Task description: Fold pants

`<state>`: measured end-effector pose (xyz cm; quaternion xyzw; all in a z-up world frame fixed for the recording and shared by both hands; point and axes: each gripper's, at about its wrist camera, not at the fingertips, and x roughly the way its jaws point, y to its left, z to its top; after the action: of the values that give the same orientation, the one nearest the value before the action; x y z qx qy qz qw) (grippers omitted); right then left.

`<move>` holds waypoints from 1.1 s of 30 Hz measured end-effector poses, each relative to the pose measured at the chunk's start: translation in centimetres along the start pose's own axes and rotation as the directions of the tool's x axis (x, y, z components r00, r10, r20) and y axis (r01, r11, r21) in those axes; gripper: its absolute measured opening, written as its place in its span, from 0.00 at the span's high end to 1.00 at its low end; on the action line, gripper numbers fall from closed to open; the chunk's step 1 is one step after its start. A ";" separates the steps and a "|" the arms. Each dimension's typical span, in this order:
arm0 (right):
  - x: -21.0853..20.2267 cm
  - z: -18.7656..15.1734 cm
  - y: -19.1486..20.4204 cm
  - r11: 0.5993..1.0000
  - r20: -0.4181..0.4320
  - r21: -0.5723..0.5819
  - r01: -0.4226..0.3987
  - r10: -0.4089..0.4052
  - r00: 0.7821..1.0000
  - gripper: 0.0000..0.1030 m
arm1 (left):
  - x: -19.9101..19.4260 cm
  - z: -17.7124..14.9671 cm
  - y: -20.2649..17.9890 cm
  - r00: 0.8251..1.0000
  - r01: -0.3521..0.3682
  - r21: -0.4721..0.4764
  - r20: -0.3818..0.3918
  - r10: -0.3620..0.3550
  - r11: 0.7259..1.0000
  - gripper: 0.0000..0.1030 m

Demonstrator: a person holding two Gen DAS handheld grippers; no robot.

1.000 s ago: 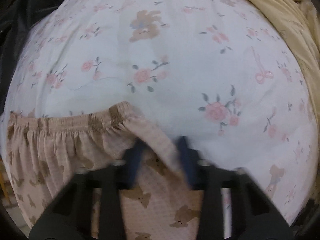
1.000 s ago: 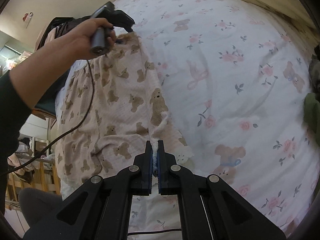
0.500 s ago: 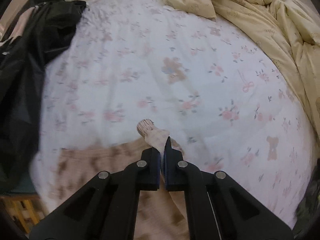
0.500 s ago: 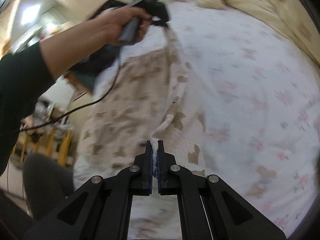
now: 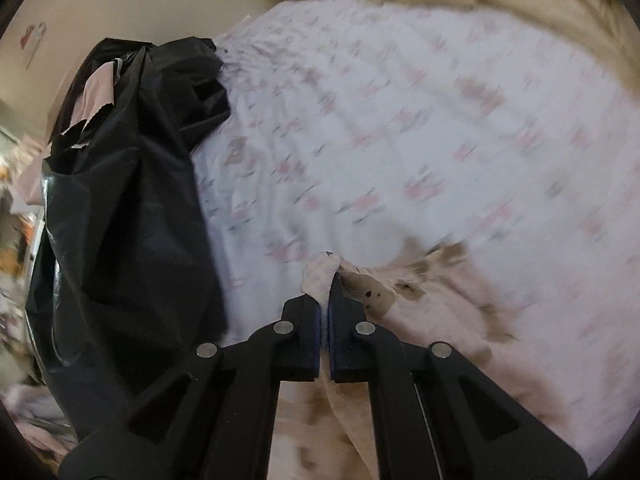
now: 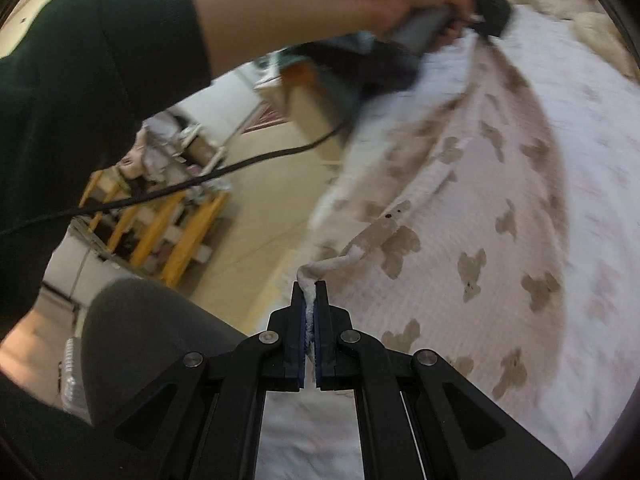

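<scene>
At lower centre, the right tool pinches a pants edge; the fabric (bear-printed) stretches toward upper right, where the left tool is clamped on it above the bed.

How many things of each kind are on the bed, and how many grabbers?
Pants: 1
Black bag: 1
Beige quilt: 1
Grippers: 2, the left gripper and the right gripper, each shut on the pants
Total: 5
</scene>
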<state>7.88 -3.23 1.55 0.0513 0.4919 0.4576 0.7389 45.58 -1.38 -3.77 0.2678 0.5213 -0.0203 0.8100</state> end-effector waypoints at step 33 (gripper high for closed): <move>16.8 0.6 5.3 0.991 -0.219 -0.130 0.044 -0.072 0.973 0.92 | -6.8 -27.4 13.7 0.923 0.364 -0.269 0.233 -0.307 0.892 0.16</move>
<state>6.69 12.30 -6.77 -0.0608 0.5436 0.4682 0.6940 23.86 21.14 -0.88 0.0410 0.4794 -0.1037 0.8705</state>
